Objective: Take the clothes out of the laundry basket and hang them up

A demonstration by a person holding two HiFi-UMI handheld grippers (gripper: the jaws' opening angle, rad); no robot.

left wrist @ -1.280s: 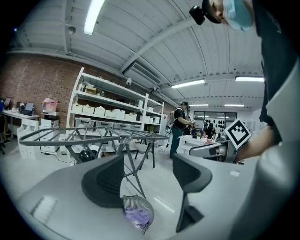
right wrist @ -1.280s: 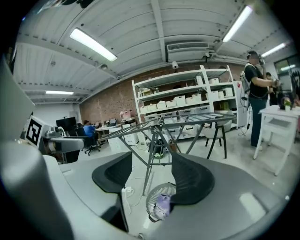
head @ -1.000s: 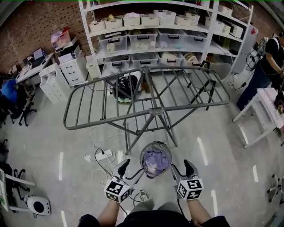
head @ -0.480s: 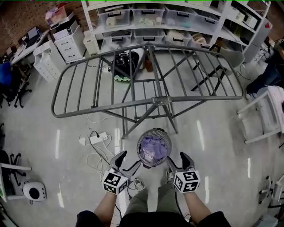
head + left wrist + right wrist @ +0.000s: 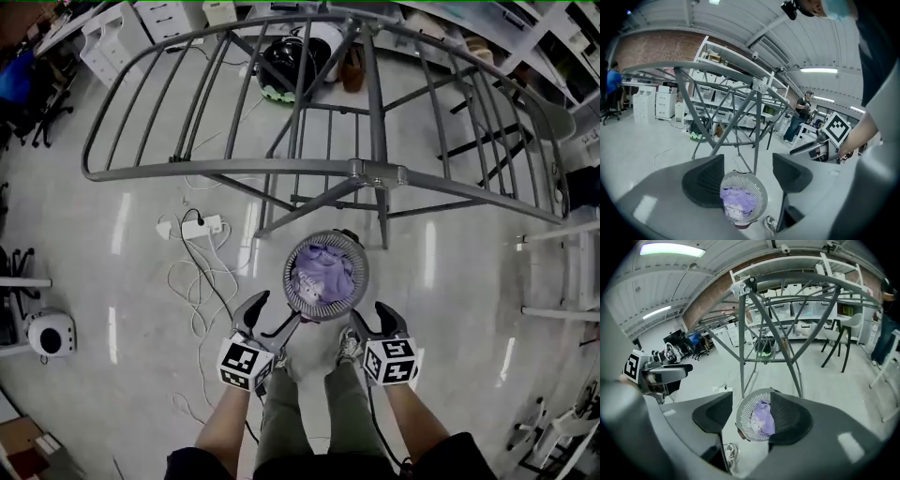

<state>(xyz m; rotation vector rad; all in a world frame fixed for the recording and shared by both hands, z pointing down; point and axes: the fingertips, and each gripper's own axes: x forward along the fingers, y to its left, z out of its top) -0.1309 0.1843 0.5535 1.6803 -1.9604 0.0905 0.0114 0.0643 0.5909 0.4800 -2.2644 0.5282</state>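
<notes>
A round white laundry basket stands on the floor below the grey drying rack, with purple clothes inside. My left gripper hovers open at the basket's near left rim, apart from it. My right gripper hovers at the near right rim, open; its jaws have just been closing slightly with nothing between them. In the left gripper view the basket and clothes lie beyond the open left gripper. The right gripper view shows the basket and clothes beyond the open right gripper.
A power strip with loose white cables lies on the floor left of the basket. The rack's legs stand just behind it. My shoes are close in front. A person stands far back by the shelves.
Both grippers have sunk toward the basket and the head view has tipped further down. The basket and rack now look larger and nearer.
</notes>
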